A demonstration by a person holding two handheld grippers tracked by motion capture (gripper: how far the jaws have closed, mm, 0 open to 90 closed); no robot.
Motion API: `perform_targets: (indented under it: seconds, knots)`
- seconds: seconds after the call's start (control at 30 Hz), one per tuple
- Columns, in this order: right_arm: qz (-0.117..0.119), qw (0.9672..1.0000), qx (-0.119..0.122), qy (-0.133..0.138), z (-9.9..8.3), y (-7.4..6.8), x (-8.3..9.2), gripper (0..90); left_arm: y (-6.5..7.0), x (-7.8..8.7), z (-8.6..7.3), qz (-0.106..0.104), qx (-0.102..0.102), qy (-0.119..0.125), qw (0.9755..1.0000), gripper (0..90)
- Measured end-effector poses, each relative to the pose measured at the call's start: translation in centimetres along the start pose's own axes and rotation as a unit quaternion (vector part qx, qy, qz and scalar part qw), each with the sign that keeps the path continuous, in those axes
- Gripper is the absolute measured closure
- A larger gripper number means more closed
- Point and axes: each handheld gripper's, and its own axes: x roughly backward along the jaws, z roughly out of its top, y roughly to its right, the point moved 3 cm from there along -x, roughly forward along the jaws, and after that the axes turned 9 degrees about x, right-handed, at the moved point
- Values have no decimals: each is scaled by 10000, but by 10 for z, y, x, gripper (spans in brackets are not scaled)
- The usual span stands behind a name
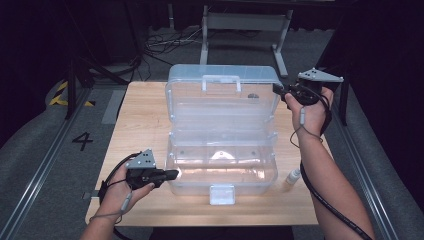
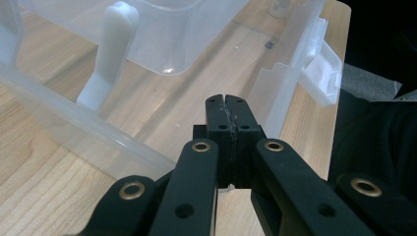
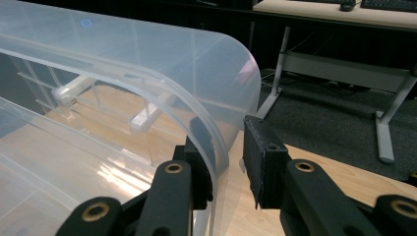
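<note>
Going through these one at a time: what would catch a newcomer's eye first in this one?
The big clear plastic box in the middle of the wooden table, its lid standing open at the back. The right gripper has the lid's right edge between its fingers, with a gap on one side, while the left gripper, fingers shut, sits at the box's front left corner. A small white bottle lies right of the box.

Black tongs (image 2: 227, 105) shut, tips just over clear plastic box (image 2: 147, 44) wall, white latch (image 2: 324, 73), wooden table (image 2: 34, 147)
</note>
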Motion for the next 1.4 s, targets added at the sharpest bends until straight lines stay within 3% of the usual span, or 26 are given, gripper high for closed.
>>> perform_targets:
  seconds: [0.3, 0.83, 0.9, 1.4]
  knots:
    - [-179, 9997, 128, 85, 0, 1, -6, 754, -1, 0, 0, -9, 2, 11, 10000, 900]
    - [-192, 9989, 140, 409, -4, 8, -19, 761, -1, 0, -1, -43, 6, 62, 10000, 900]
    - [-81, 9984, -18, 557, -6, 12, -22, 787, -1, 0, -1, -39, 7, 64, 10000, 900]
    - [-250, 9975, 46, 664, -9, 19, -41, 818, -1, 0, -1, -41, 1, 77, 10000, 900]
